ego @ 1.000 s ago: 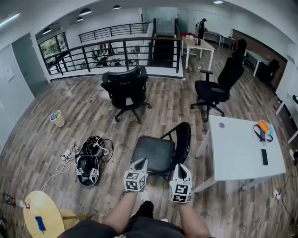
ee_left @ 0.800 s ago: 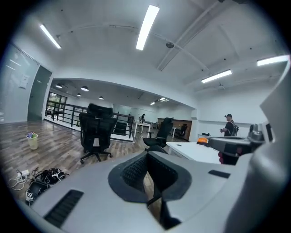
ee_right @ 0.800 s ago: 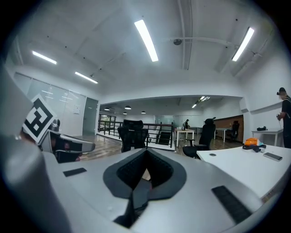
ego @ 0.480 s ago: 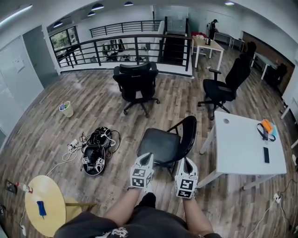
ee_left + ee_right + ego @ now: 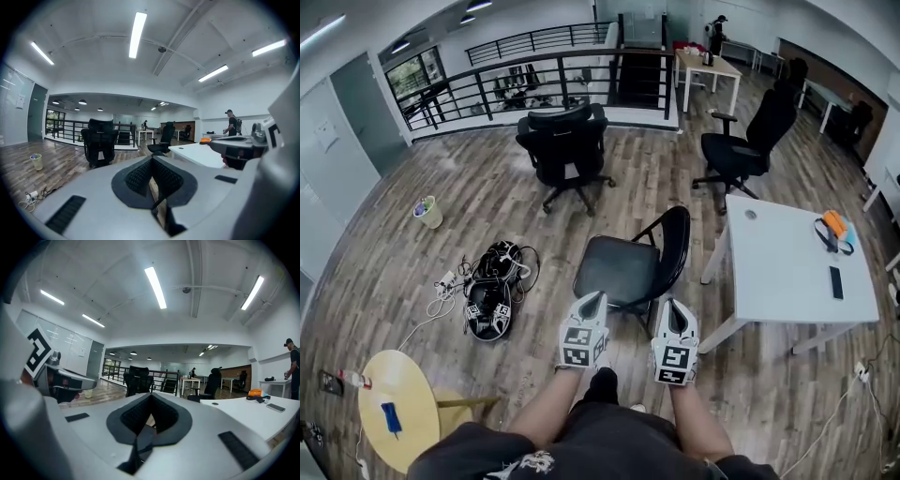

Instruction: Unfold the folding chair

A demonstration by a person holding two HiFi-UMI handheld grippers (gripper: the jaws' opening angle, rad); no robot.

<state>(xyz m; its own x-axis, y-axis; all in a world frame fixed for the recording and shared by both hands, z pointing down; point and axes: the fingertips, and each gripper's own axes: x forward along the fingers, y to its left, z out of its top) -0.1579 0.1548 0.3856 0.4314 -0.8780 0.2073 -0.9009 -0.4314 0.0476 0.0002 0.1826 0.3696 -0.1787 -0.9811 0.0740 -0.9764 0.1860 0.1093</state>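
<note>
The black folding chair stands unfolded on the wooden floor, its seat flat and its curved back toward the white table. My left gripper is shut with nothing in it, just in front of the seat's near edge. My right gripper is shut and empty too, beside the chair's near right corner. In the left gripper view the closed left gripper points level across the room. The right gripper in its own view does the same. Neither gripper touches the chair.
A white table stands right of the chair with a phone and an orange item on it. Two black office chairs stand farther off. A black bag with cables lies at left, a round yellow table at bottom left.
Both grippers have drawn back from the chair seat toward my body and risen slightly. The chair stays unfolded in place.
</note>
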